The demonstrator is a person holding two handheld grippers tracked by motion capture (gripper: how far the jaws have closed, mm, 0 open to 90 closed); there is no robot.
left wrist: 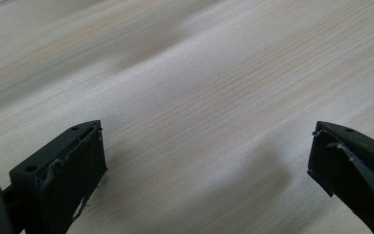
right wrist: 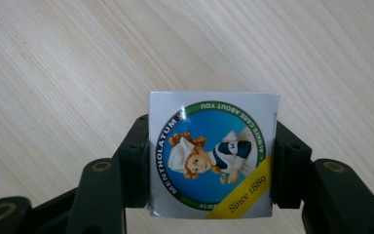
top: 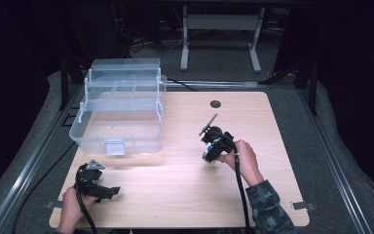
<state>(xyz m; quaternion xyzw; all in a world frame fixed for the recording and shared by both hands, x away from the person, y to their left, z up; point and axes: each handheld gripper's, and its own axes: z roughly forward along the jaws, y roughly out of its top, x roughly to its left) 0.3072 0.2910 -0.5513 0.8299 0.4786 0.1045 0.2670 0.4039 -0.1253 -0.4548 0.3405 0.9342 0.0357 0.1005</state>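
Note:
My right gripper (right wrist: 209, 161) is shut on a small Mentholatum box (right wrist: 213, 155), white with a round blue picture and a yellow "Since 1889" band; both pads press its sides. In the high view that gripper (top: 211, 157) hangs above the table's right middle, the box (top: 209, 156) a pale spot at its tip. My left gripper (top: 113, 191) rests low at the front left corner, pointing right. Its jaws stand wide apart in the left gripper view (left wrist: 204, 161) with bare wood between them. A clear plastic organiser box (top: 119, 109) stands open at the back left, its upper trays stepped back.
The wooden table (top: 253, 117) has a dark cable hole (top: 215, 104) near its far edge. Black cables trail from both grippers over the front edge. Grey padding and metal rails run along the table's sides, and a white desk frame (top: 221, 34) stands beyond.

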